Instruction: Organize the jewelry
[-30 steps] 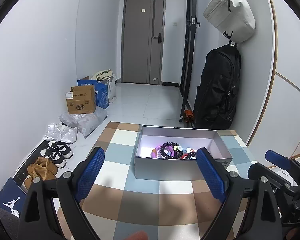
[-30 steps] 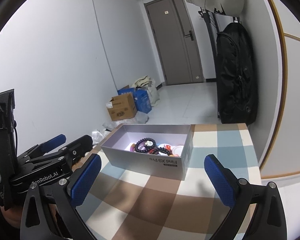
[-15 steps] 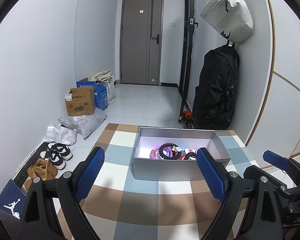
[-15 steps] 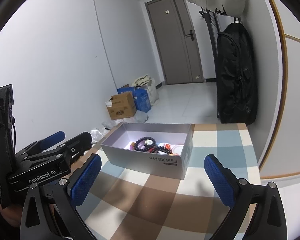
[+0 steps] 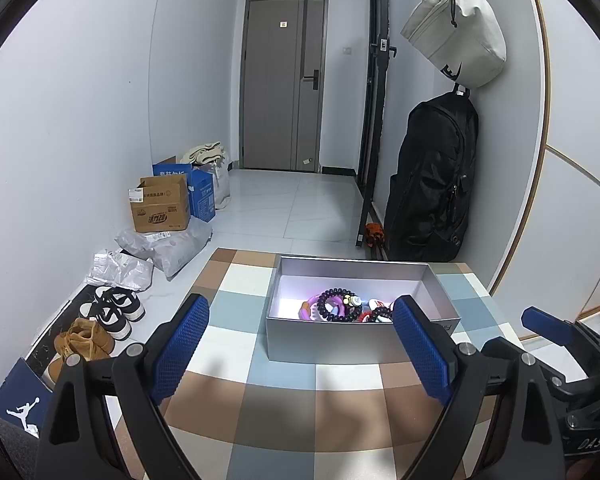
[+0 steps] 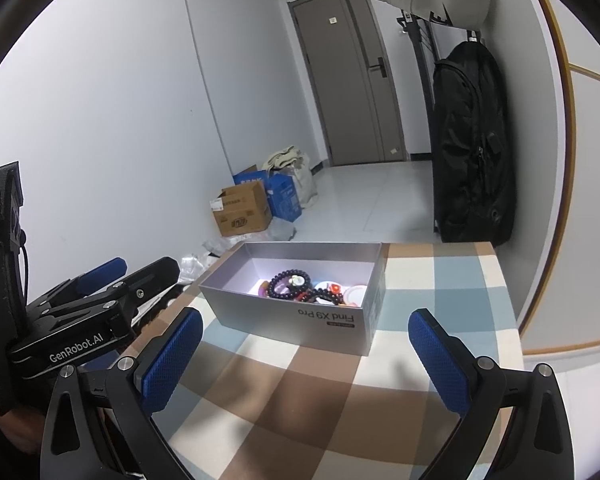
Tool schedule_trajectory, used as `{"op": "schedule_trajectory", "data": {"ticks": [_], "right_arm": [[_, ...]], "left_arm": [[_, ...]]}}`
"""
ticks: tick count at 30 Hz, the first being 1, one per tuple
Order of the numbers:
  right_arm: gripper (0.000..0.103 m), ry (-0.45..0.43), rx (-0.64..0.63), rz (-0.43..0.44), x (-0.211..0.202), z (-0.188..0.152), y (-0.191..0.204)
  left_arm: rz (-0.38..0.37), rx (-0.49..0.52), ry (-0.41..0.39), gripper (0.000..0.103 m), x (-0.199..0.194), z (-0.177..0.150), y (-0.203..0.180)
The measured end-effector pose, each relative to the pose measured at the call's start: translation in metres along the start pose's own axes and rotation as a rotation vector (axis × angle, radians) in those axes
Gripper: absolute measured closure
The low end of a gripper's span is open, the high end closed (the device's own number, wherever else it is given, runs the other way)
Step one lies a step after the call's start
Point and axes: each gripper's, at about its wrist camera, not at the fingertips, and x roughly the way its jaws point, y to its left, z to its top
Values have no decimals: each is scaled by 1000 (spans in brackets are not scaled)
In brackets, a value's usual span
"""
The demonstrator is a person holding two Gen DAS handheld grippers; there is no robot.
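On the checked table [image 5: 236, 396], as the left wrist camera has it, a grey box [image 5: 340, 344] sits toward the far edge, nearer the far right corner than the left. Its top is off, and the jewelry lies heaped in the right half of its floor: a dark bead bracelet [image 5: 339, 305] on top, a purple ring-shaped piece [image 5: 311, 309] under its left side, red and white bits to the right that I can't make out. The left gripper [image 5: 300, 354] hangs over the near part of the table with its blue pads [image 5: 180, 344] spread wide and nothing between them. The right gripper [image 5: 556, 326] pokes in at the lower right edge.

From the right wrist camera, the box [image 6: 300, 320] shows a corner and a long side printed "Find X9 Pro", upside down. The bracelet [image 6: 290, 285] and the rest lie in the middle and right of it. The right gripper [image 6: 304, 354] is also spread wide and empty, well short of the box. The left gripper [image 6: 100, 280] reaches in from the left, over the table's left edge. A black backpack [image 6: 474, 144] hangs on the wall beyond the table [image 6: 440, 280].
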Motion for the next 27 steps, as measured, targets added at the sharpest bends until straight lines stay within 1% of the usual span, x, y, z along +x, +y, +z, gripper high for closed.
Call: {"op": "schedule_trajectory", "data": {"ticks": [8, 27], "right_arm": [[0, 1, 1, 1, 2, -1, -1], [0, 15, 5, -6, 3, -1, -3]], "left_arm": [[7, 4, 1, 13, 0, -1, 0], [-7, 12, 10, 13, 0, -1, -2]]}}
